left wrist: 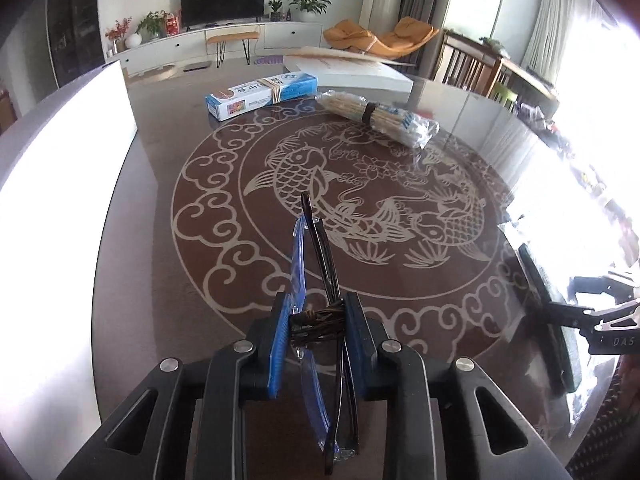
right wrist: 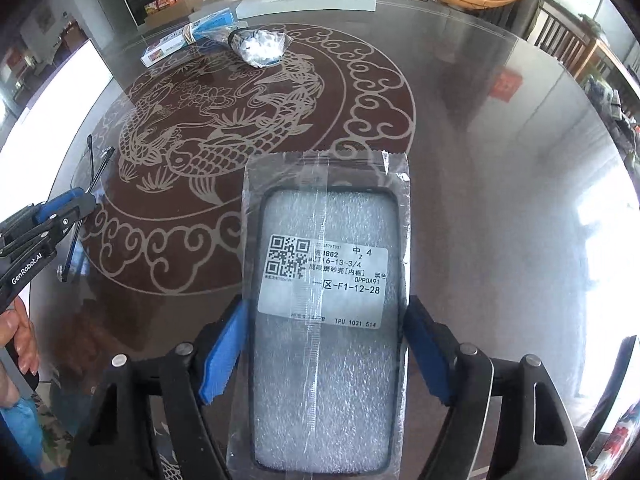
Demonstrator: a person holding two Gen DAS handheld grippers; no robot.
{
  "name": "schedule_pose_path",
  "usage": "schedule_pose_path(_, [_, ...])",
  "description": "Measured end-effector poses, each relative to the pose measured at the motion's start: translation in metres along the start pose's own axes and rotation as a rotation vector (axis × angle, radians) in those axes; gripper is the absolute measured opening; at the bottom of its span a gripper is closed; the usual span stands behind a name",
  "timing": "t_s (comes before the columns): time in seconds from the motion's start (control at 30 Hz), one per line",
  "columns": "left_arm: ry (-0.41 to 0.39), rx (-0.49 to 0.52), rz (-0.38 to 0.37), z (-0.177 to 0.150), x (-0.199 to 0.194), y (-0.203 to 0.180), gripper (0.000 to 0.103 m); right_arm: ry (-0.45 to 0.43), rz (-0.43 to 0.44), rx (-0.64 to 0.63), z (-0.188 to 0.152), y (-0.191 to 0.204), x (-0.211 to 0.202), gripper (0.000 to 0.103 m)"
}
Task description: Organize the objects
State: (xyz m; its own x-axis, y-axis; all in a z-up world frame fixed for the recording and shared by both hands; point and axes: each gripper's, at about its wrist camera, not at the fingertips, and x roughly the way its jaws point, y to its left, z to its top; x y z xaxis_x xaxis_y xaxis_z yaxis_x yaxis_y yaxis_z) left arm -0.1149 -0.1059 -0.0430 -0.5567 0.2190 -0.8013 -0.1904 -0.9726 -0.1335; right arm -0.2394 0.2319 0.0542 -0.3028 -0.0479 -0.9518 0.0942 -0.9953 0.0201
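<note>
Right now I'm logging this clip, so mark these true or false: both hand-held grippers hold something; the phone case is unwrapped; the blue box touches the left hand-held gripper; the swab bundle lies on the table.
1. Both hold something: true. The left hand-held gripper clamps glasses; the right hand-held gripper clamps a phone case.
2. Case unwrapped: false; it is in a clear bag.
3. Blue box touches the left one: false; it lies far across the table.
4. Swab bundle on table: true.

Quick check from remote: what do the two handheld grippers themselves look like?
Both are black angular frames with silver pivot bolts and blue ribbed pads on the jaws. The left gripper carries white "GenRobot.AI" lettering on its side; the right gripper shows "DAS" lettering in the left wrist view. No cables visible.
</note>
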Motion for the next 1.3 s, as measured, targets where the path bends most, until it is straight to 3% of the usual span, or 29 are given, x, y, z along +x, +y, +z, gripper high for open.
schedule_pose_path(0.2, [-0.167,-0.083,-0.152,-0.014,-0.077,0.006,0.026,-0.09,0.108,0.034,-0.029,0.018,-0.046,0.076])
schedule_pose_path(0.27, [-0.223,-0.1,-0.171,-0.017,-0.111,0.013,0.027,-0.125,0.151,0.019,-0.044,0.041,-0.065,0.076])
schedule_pose_path(0.4, [-0.323,-0.158,-0.176,-0.018,-0.18,0.047,0.027,-0.192,0.288,-0.022,-0.027,0.096,-0.1,0.076])
schedule_pose_path(0.5, [-0.369,-0.184,-0.062,-0.023,-0.224,0.088,0.027,-0.232,0.42,-0.091,-0.003,0.171,-0.116,0.076])
schedule_pose_path(0.6, [-0.375,-0.208,0.138,-0.032,-0.247,0.137,0.027,-0.238,0.568,-0.168,0.011,0.255,-0.125,0.076])
schedule_pose_path(0.67, [-0.329,-0.251,0.258,-0.041,-0.248,0.174,0.027,-0.215,0.65,-0.216,0.002,0.307,-0.117,0.076])
schedule_pose_path(0.77, [-0.204,-0.33,0.374,-0.052,-0.236,0.217,0.03,-0.171,0.718,-0.291,-0.016,0.362,-0.093,0.077])
schedule_pose_path(0.8, [-0.171,-0.342,0.413,-0.055,-0.232,0.225,0.036,-0.137,0.735,-0.309,-0.015,0.374,-0.078,0.077])
schedule_pose_path(0.83, [-0.15,-0.355,0.444,-0.057,-0.229,0.23,0.054,-0.087,0.75,-0.319,-0.018,0.386,-0.063,0.078])
schedule_pose_path(0.9, [-0.15,-0.376,0.478,-0.061,-0.227,0.233,0.083,-0.012,0.746,-0.292,-0.019,0.391,-0.025,0.078])
schedule_pose_path(0.93, [-0.171,-0.375,0.486,-0.063,-0.228,0.23,0.088,-0.007,0.739,-0.27,-0.021,0.385,-0.015,0.078])
schedule_pose_path(1.03, [-0.214,-0.331,0.486,-0.056,-0.227,0.211,0.088,-0.098,0.679,-0.242,-0.025,0.343,-0.005,0.079])
schedule_pose_path(1.13, [-0.25,-0.271,0.419,-0.04,-0.227,0.178,0.088,-0.239,0.549,-0.215,-0.035,0.277,-0.004,0.096])
schedule_pose_path(1.23, [-0.304,-0.203,0.278,-0.028,-0.233,0.134,0.089,-0.326,0.341,-0.188,-0.046,0.215,0.003,0.101])
schedule_pose_path(1.3, [-0.318,-0.145,0.153,-0.022,-0.23,0.089,0.094,-0.308,0.187,-0.126,-0.057,0.167,0.033,0.101])
